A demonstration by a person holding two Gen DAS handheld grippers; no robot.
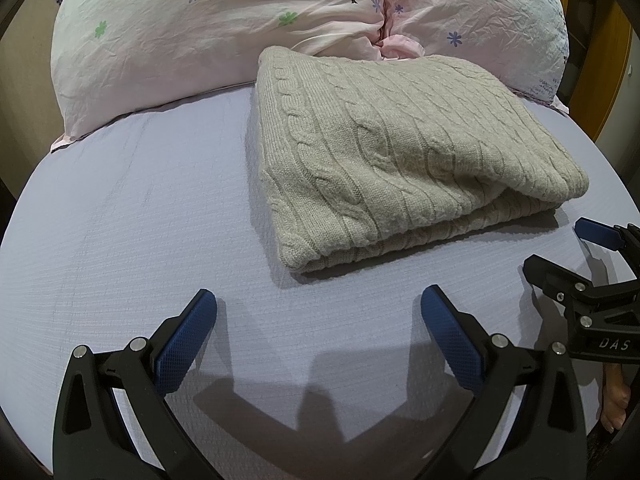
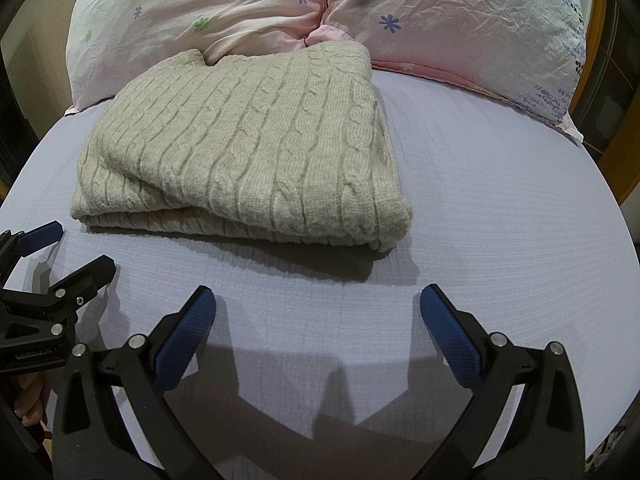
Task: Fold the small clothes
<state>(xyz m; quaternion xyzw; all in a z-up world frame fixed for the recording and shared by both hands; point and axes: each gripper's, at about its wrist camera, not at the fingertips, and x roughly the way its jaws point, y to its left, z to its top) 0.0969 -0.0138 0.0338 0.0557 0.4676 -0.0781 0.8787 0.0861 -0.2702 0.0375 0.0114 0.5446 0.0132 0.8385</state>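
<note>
A beige cable-knit sweater point(image 1: 404, 160) is seen folded on the lavender bed sheet point(image 1: 132, 220), right of centre in the left wrist view and left of centre in the right. Two floral pillows point(image 2: 460, 20) are pressed against its far edge. The left gripper point(image 1: 319, 304) and right gripper point(image 2: 318, 304) are held released, apart from it.

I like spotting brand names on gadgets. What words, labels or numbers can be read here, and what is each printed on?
"DAS": white letters on the black body of the right gripper, seen from the left wrist; cut off at the picture edge.
"GenRobot.AI": my best reading of the small, blurred white print on the left gripper, seen from the right wrist.
Small dark print on the pink pillowcase: too small to read.
</note>
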